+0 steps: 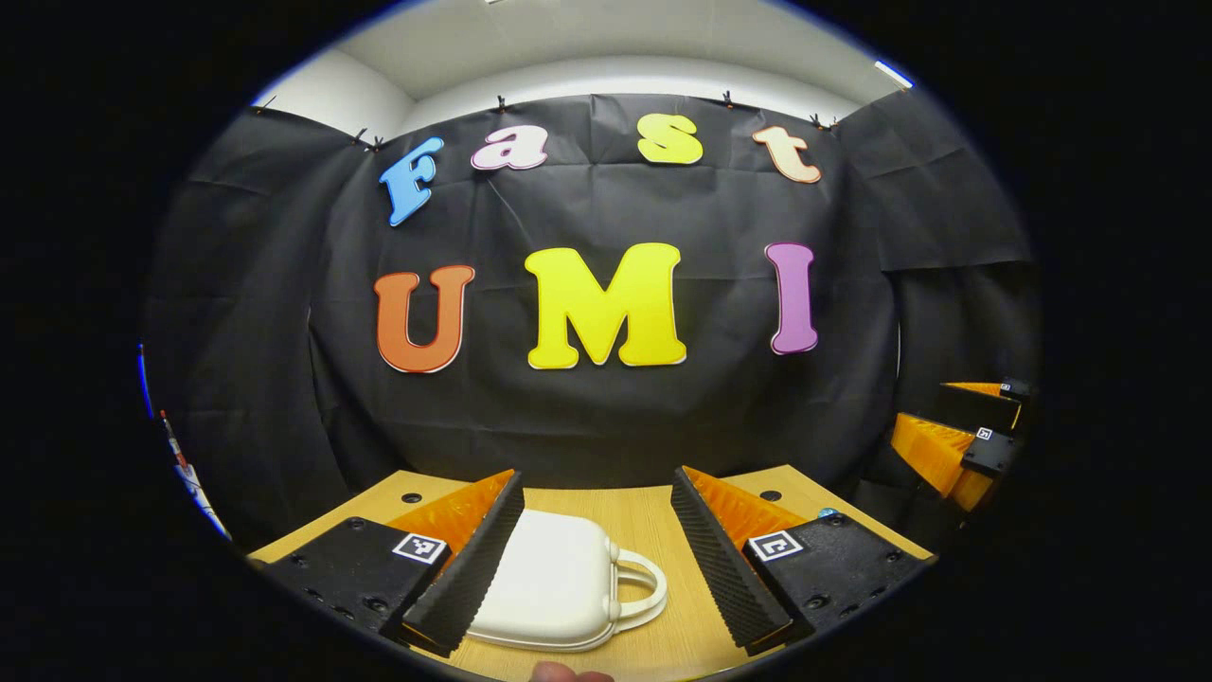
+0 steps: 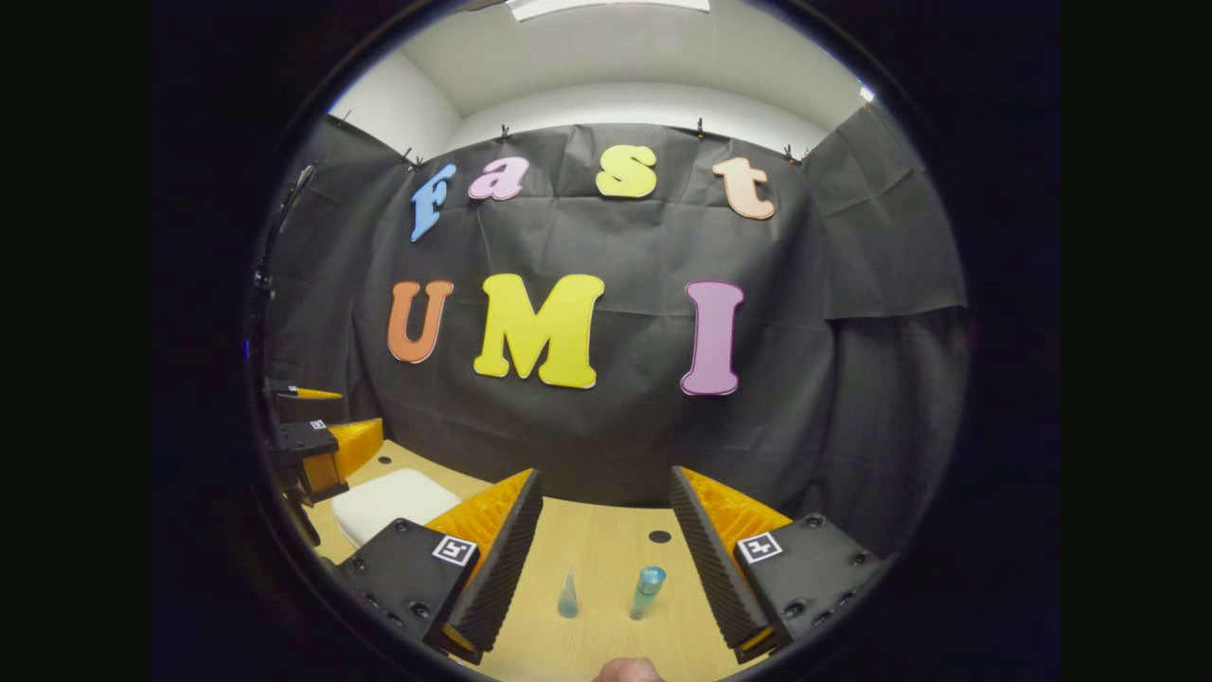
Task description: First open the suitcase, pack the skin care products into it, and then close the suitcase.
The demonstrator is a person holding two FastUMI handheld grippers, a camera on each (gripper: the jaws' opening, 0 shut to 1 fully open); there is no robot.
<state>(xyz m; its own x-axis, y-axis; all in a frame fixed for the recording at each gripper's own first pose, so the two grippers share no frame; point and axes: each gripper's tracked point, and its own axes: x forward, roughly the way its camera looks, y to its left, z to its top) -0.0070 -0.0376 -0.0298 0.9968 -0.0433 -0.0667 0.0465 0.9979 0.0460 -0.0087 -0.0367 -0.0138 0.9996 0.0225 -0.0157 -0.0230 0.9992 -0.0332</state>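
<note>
A small white suitcase lies closed on the wooden table, its handle pointing right. My left gripper hangs open above it, the case showing between its fingers. In the right gripper view the same suitcase sits at the left. My right gripper is open over the table, and two small bottles stand between its fingers: a clear cone-shaped one and a teal-capped one. Neither gripper touches anything.
The other gripper shows at the right edge of the left gripper view and at the left edge of the right gripper view. Small round holes dot the tabletop. The black cloth wall stands close behind the table.
</note>
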